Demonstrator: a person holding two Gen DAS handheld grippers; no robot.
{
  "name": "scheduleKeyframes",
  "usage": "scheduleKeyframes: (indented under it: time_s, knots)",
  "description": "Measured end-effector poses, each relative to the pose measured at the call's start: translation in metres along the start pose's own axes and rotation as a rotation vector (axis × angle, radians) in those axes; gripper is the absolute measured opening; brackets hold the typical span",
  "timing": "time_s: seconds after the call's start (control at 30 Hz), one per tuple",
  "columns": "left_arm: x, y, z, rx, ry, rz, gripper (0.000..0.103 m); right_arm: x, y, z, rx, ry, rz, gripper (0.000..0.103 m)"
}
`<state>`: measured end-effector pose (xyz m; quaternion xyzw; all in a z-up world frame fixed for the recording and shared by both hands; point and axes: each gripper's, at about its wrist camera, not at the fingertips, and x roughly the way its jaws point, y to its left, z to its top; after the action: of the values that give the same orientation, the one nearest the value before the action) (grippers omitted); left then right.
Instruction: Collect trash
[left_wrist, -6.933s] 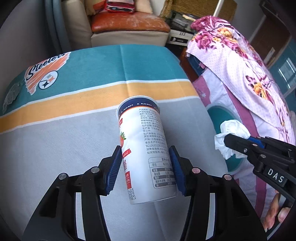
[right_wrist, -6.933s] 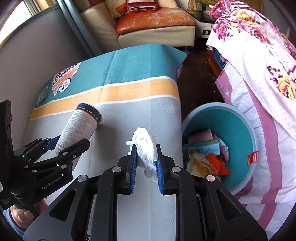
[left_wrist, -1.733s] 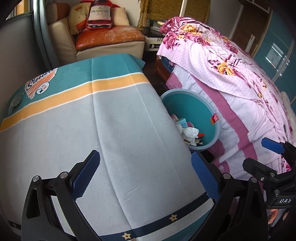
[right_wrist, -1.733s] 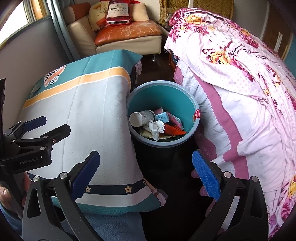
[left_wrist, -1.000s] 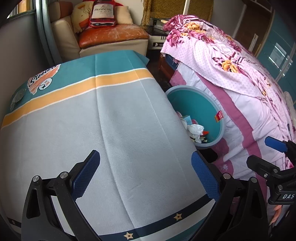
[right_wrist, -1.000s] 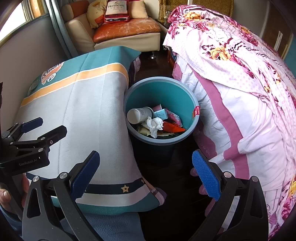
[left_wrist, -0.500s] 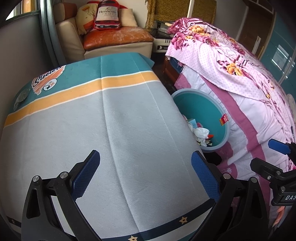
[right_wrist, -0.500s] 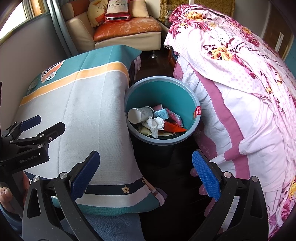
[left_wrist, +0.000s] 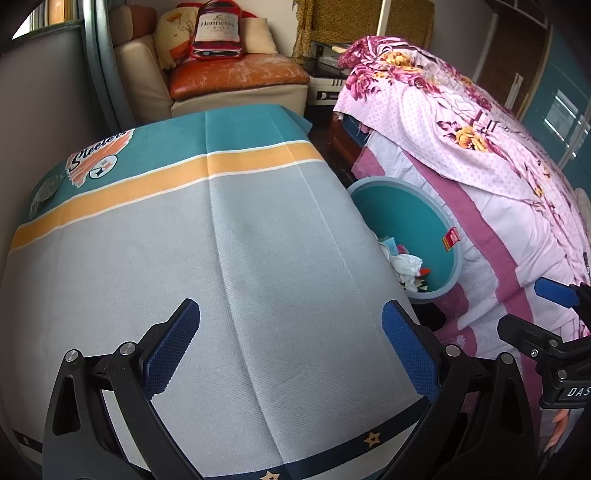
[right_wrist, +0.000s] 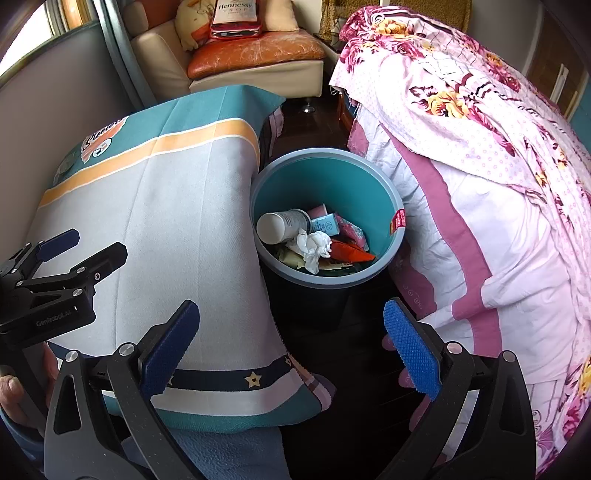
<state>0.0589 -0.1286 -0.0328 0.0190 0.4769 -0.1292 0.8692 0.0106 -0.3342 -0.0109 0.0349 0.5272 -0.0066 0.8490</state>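
A teal trash bin (right_wrist: 328, 173) stands on the floor between the table and the bed. Inside lie a white cylindrical can (right_wrist: 282, 226), a crumpled white tissue (right_wrist: 313, 246) and several wrappers. My left gripper (left_wrist: 291, 343) hovers open over the grey tablecloth (left_wrist: 240, 266) with nothing between its blue pads. My right gripper (right_wrist: 291, 341) is open and empty too, held above the dark floor just in front of the bin. In the left wrist view the bin (left_wrist: 410, 214) peeks past the table's right edge, with the tissue (left_wrist: 406, 265) showing.
A bed with a pink floral cover (right_wrist: 480, 155) runs along the right. A beige sofa with an orange cushion (right_wrist: 255, 48) sits at the back. The cloth's striped hem (right_wrist: 236, 380) hangs over the table's near edge. A hand (right_wrist: 14, 391) grips the left tool.
Earlier the left gripper held the can and the right held the tissue; both now lie in the bin. Over the last second both open grippers only drifted slightly.
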Motion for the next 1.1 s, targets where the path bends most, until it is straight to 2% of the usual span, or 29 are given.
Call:
scheduleKeyframes:
  time_s: [1.1]
  knots:
    - [0.012, 0.007, -0.002, 0.003, 0.013, 0.02, 0.099, 0.011, 0.003, -0.001, 0.007, 0.018, 0.003, 0.096]
